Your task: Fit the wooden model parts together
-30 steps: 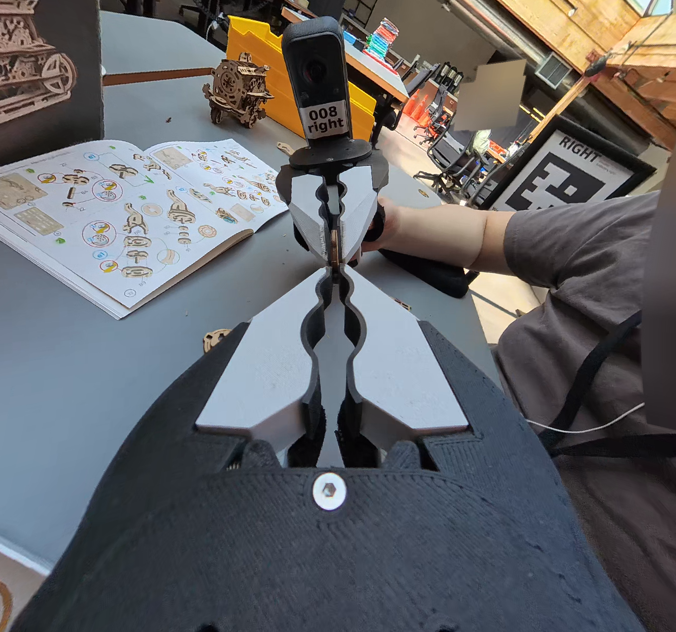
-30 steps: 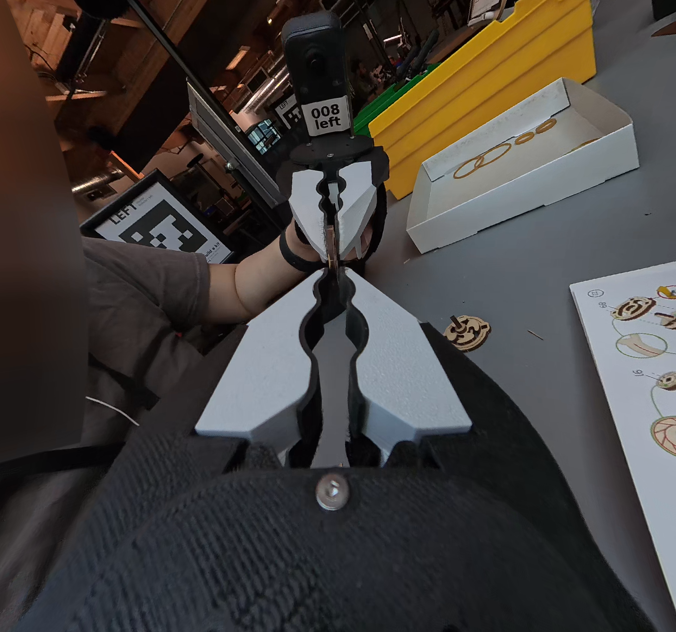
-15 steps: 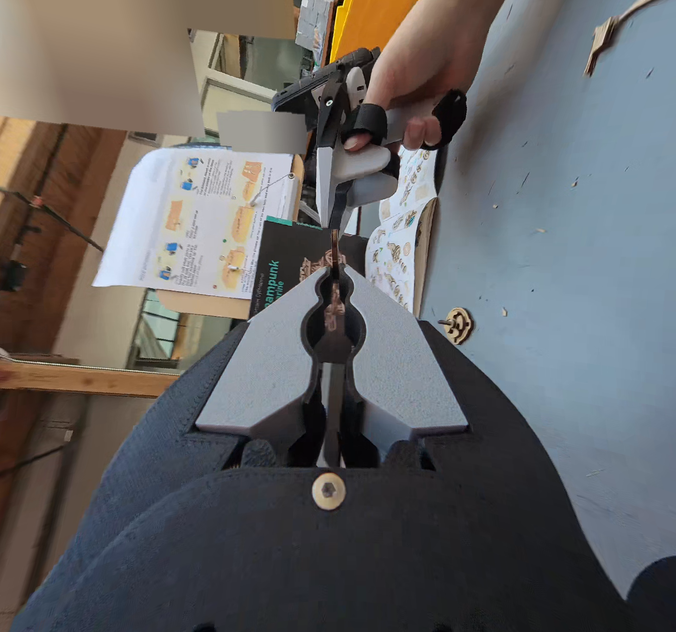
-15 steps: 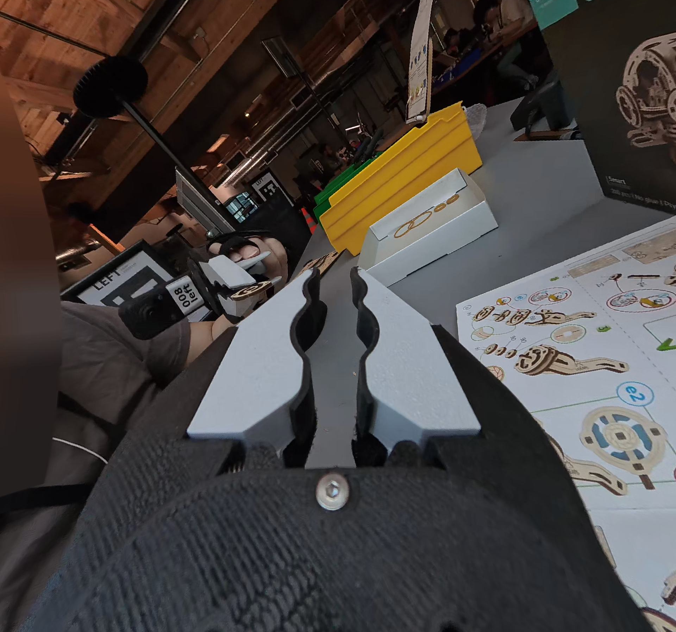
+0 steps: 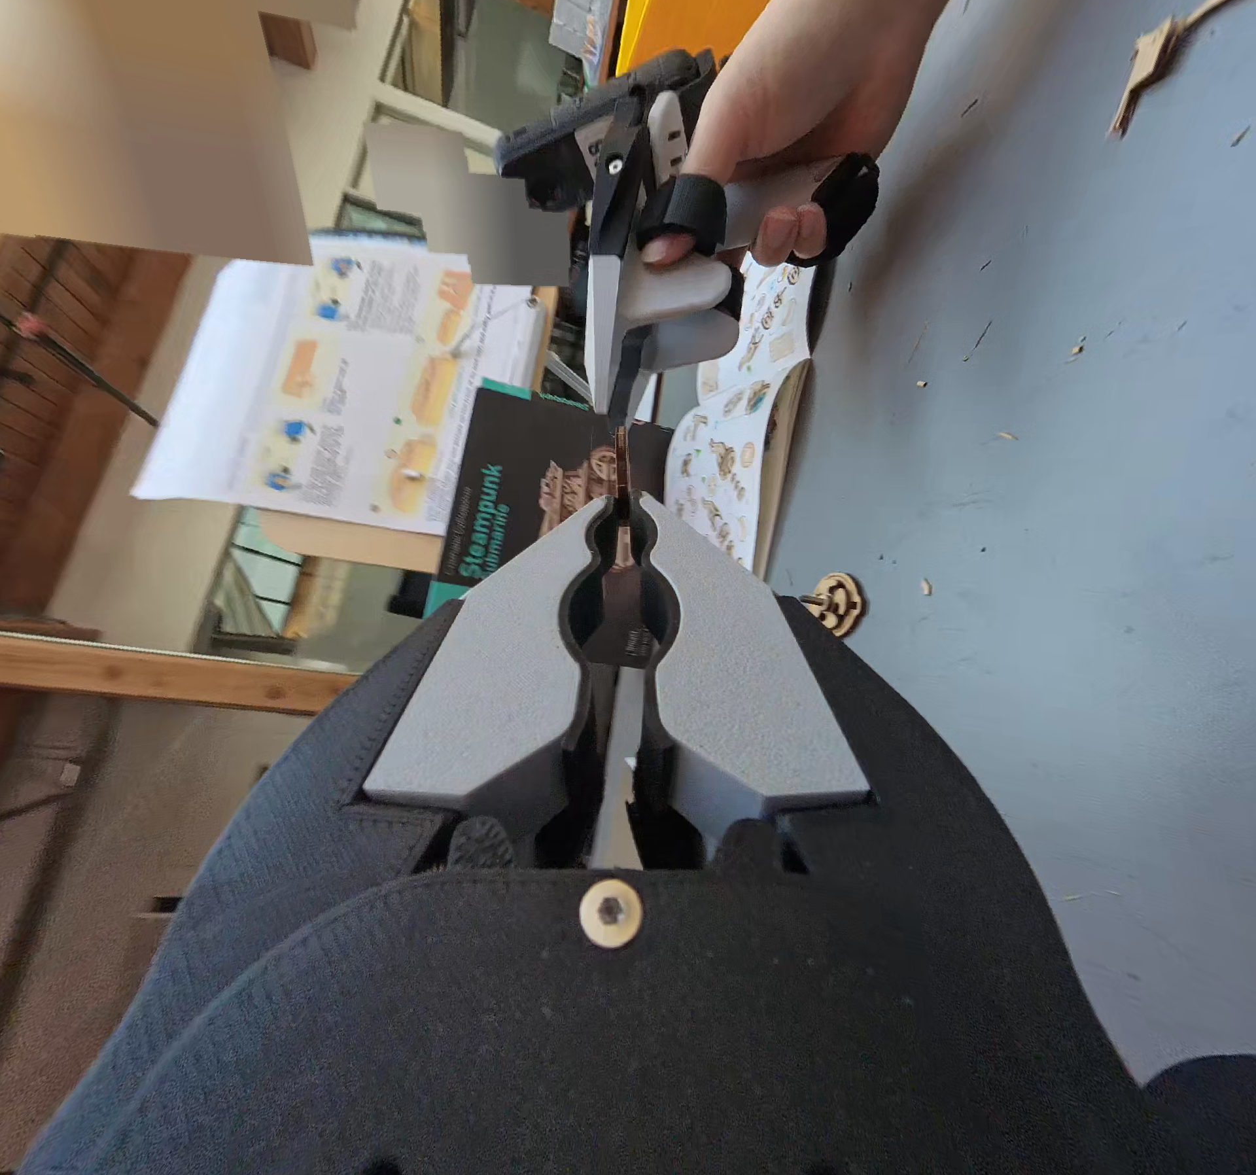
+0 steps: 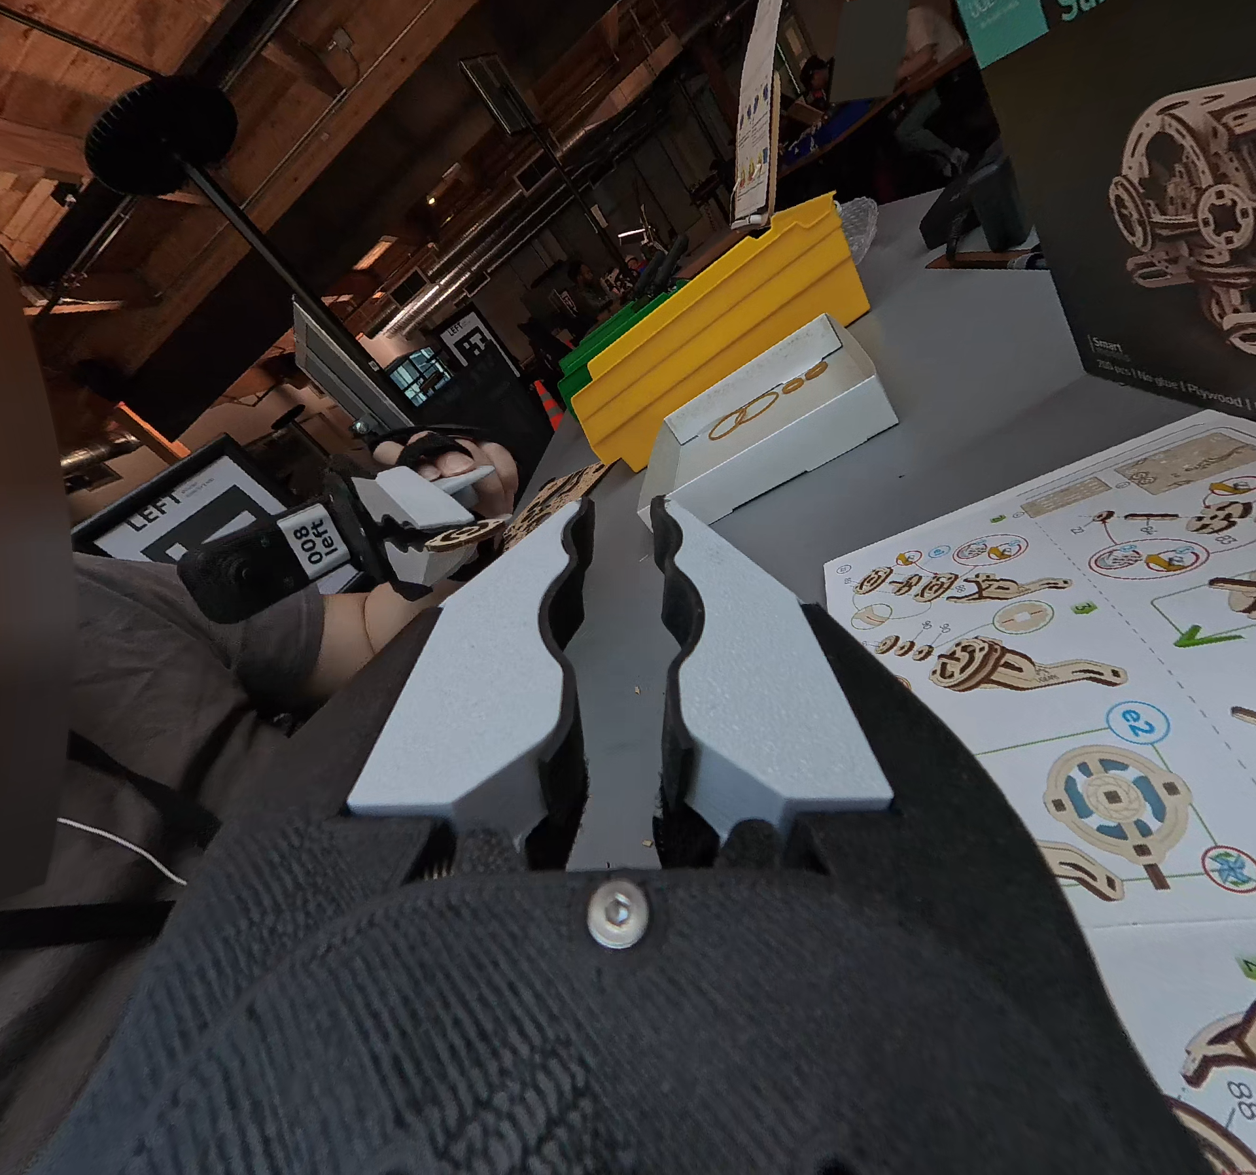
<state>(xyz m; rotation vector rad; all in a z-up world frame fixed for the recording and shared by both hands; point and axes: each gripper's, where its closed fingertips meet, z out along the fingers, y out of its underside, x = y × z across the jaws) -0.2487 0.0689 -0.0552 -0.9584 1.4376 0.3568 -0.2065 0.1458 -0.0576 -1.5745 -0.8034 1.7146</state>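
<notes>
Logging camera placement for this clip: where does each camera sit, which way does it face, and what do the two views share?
Left wrist view: on the left gripper, rolled sideways, looking along its fingers shut on a wooden disc toward the right gripper, its hand and the table.
Right wrist view: on the open right gripper, facing the instruction booklet, white tray and yellow bin; a forearm shows.
Shared: booklet, table, the other gripper.

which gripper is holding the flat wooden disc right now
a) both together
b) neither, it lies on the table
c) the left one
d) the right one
c: the left gripper is shut on the edge of the wooden disc, while the right gripper stands open with nothing between its fingers.
</notes>
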